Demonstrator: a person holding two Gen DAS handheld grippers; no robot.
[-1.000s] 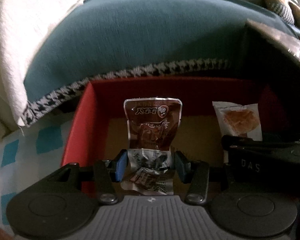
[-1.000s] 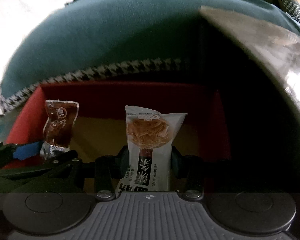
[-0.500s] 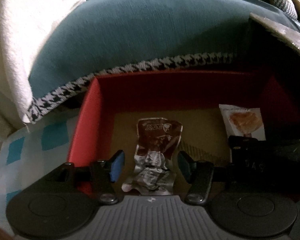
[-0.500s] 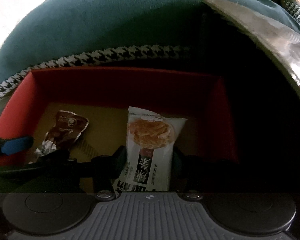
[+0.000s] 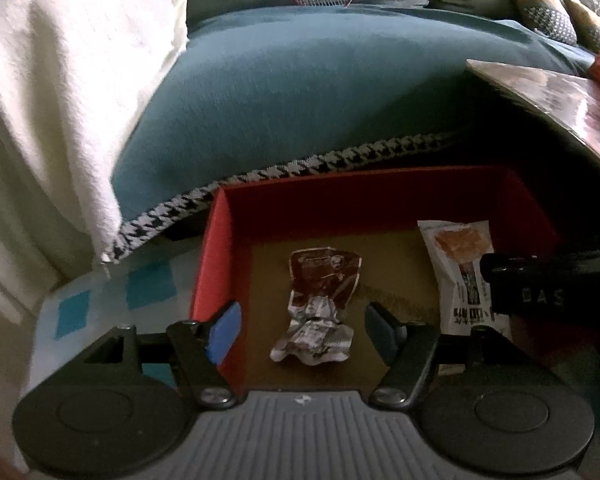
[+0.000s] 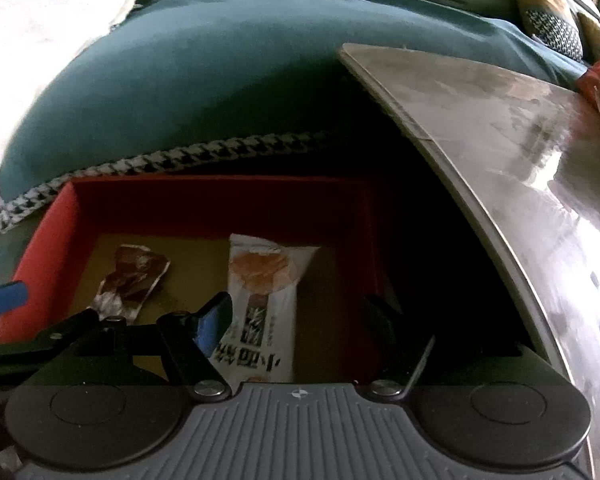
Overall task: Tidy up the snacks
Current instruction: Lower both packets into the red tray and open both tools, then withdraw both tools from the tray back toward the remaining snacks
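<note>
I have the left tool (image 5: 302,326) tipped steeply downward, its jaws spread wide and just opened further. The blue-faced finger (image 5: 224,332) sits at nine o'clock of the gap and the dark finger (image 5: 382,332) at three o'clock; neither pad presses on anything. My right tool (image 6: 296,320) points down at much the same slope, and its jaws have also just been opening. Its left finger (image 6: 214,322) and right finger (image 6: 380,320) stand well apart, gripping nothing. From the left wrist view, the right tool's dark body shows at three o'clock; from the right wrist view, the left tool's blue pad shows at nine o'clock.
</note>
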